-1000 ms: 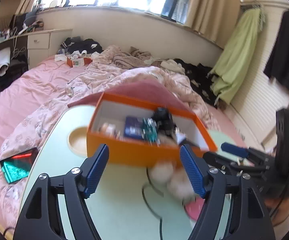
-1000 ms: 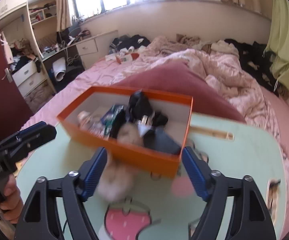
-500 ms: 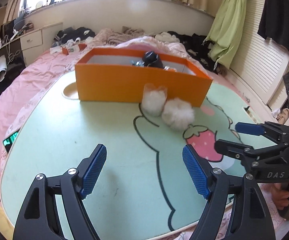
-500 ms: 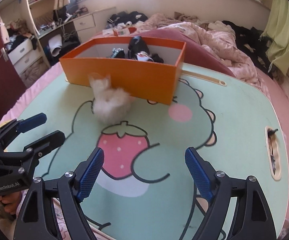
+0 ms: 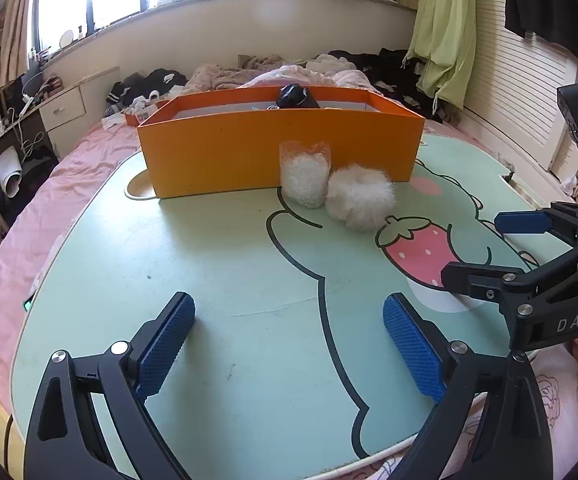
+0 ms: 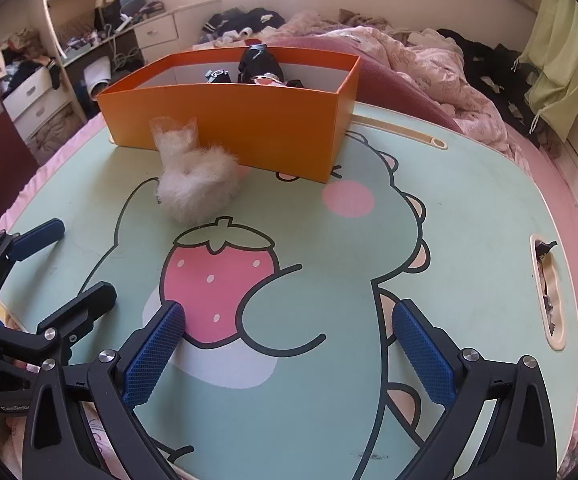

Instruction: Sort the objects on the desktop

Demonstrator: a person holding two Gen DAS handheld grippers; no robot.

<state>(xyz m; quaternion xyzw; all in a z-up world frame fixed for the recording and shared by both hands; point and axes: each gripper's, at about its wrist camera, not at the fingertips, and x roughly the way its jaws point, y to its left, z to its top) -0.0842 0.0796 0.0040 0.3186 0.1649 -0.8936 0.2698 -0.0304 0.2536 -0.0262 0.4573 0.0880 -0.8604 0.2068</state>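
Box [image 6: 225, 116] contents visible from right wrist only; both hand-held grippers [image 5: 289, 344] [image 6: 289, 354] just opening wider, empty, lower over desk [image 5: 217, 264].

Left gripper [image 5: 289, 340] has just been opening, jaws wide over the mint-green cartoon-print table [image 5: 169, 260], nothing between them. Orange rectangular cardboard box [image 5: 281, 152] sits at the table's far side; clear plastic bag of white fluff [image 5: 304, 178] touches its front wall, white fluffy pom-pom [image 5: 360, 201] beside the bag. Right gripper [image 5: 489, 246] right of the box, spread wide.
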